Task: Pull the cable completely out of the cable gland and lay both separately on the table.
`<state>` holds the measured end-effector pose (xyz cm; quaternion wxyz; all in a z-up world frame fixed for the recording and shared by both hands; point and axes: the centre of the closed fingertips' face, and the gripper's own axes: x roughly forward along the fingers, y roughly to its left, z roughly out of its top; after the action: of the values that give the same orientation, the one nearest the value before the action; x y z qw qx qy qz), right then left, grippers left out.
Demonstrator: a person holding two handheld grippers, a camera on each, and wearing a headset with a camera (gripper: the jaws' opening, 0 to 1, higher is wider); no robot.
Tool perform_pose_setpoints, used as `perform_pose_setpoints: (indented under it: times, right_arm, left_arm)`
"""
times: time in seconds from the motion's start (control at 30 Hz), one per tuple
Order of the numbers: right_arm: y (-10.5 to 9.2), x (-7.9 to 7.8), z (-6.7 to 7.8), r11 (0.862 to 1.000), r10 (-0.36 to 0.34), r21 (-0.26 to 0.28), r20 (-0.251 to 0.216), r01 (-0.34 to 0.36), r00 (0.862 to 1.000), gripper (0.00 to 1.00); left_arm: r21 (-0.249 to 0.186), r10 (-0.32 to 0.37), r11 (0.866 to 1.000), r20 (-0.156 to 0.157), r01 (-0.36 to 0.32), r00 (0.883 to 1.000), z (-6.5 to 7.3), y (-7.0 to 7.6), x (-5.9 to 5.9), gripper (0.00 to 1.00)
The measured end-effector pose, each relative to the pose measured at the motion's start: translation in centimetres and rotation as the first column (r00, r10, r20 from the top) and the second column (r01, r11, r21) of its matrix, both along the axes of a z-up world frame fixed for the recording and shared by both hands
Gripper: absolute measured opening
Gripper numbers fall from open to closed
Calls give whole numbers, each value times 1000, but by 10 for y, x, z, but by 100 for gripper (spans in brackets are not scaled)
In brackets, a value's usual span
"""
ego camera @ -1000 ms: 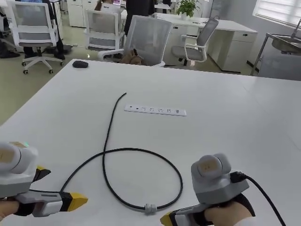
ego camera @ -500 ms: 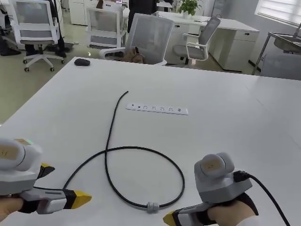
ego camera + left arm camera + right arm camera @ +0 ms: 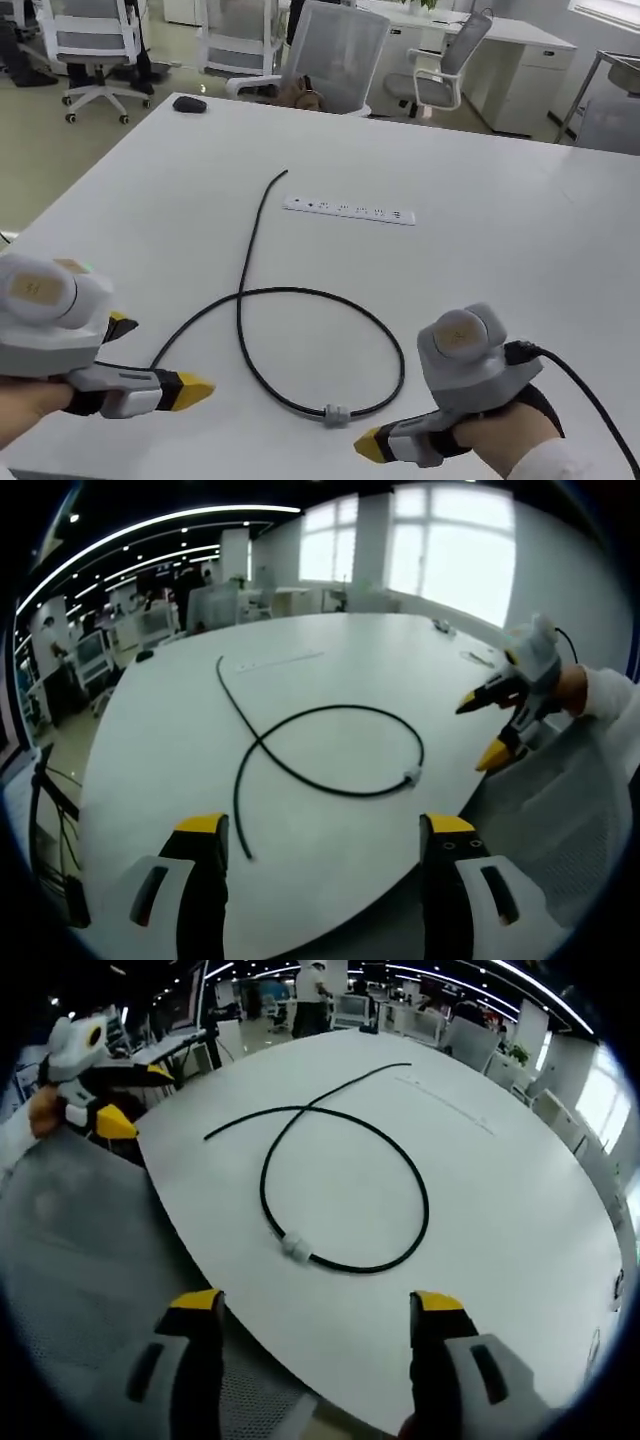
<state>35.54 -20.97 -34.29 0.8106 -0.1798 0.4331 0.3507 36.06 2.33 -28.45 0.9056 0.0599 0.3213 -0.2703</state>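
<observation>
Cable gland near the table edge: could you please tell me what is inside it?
The black cable passes through the cable gland, going in one end and coming out the other. The stretch inside is covered by the gland's grey body.

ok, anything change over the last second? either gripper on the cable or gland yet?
Nothing moved on the table; the head view's shift is camera motion. Nothing was grasped or released: the left gripper and right gripper still hover at the near edge, jaws open. The cable stays looped with the cable gland still threaded on it, and the power strip is unchanged.
</observation>
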Motion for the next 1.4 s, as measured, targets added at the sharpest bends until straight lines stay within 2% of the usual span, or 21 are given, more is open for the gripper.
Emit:
perform_pose_setpoints:
  times: [0.03,0.1,0.13,0.2,0.27,0.3,0.37,0.47,0.5,0.53,0.6,0.67,0.7,0.8,0.87,0.93,1.07,1.2,1.23,1.3,1.4]
  right_arm:
    - [-1,2,-1,1000,23,7,6,-23,1000,77]
    - [0,11,0,996,83,7,67,-84,994,69]
    - [-1,16,1,993,114,-2,110,-115,987,67]
    - [1,16,-2,978,208,-32,137,-205,969,62]
    - [10,20,0,955,296,-33,196,-296,935,55]
    - [15,18,-2,933,359,-41,211,-358,909,51]
    - [21,20,-6,905,423,-61,233,-421,876,48]
    - [32,18,-15,871,485,-38,217,-490,847,44]
    - [33,19,-18,871,486,-36,216,-490,847,42]
    - [36,20,-23,863,498,-29,210,-504,841,41]
    - [39,22,-31,857,507,-16,197,-514,839,35]
    - [40,24,-40,854,515,-23,183,-520,837,31]
    - [41,25,-44,845,529,-25,188,-535,827,29]
    - [47,24,-50,825,556,-4,192,-566,809,28]
    - [49,25,-53,818,566,-6,192,-576,802,27]
    - [49,29,-57,818,566,-8,193,-575,802,24]
    - [50,32,-60,829,540,40,195,-557,818,19]
    - [54,26,-61,810,559,73,202,-581,804,12]
    - [54,23,-62,810,559,91,183,-580,809,11]
    - [54,26,-62,813,551,96,196,-575,811,12]
    - [55,26,-63,816,542,115,189,-567,819,13]
  left_arm:
    - [0,-1,1000,2,1,1000,0,0,0,79]
    - [-2,-2,1000,2,2,1000,0,0,0,79]
    - [-3,-2,1000,3,2,1000,0,0,0,79]
    - [-4,-4,1000,4,4,1000,1,0,0,78]
    - [-2,-10,1000,4,10,1000,0,-1,0,78]
    - [0,-10,1000,3,10,1000,0,-1,0,78]
    - [1,-13,1000,4,13,1000,0,-1,0,78]
    - [6,-18,1000,3,18,1000,-1,-1,-1,77]
    - [7,-19,1000,3,19,1000,-1,-1,-1,77]
    - [9,-21,1000,4,21,1000,-2,-1,-1,76]
    - [11,-24,1000,5,24,1000,-2,-1,-1,76]
    - [14,-25,1000,6,25,1000,-2,-1,-1,75]
    - [13,-26,1000,6,26,1000,-2,-2,-1,75]
    - [16,-30,999,4,30,1000,-3,-2,-1,75]
    - [16,-33,999,3,33,999,-4,-2,-1,75]
    - [13,-35,999,-1,35,999,-4,-3,-1,75]
    - [13,-43,999,-7,43,999,-5,-5,-2,74]
    - [13,-46,999,-11,46,999,-6,-5,-3,74]
    - [12,-46,999,-13,46,999,-6,-6,-3,74]
    - [11,-47,999,-14,47,999,-7,-6,-3,74]
    - [12,-51,999,-21,51,998,-8,-6,-4,73]
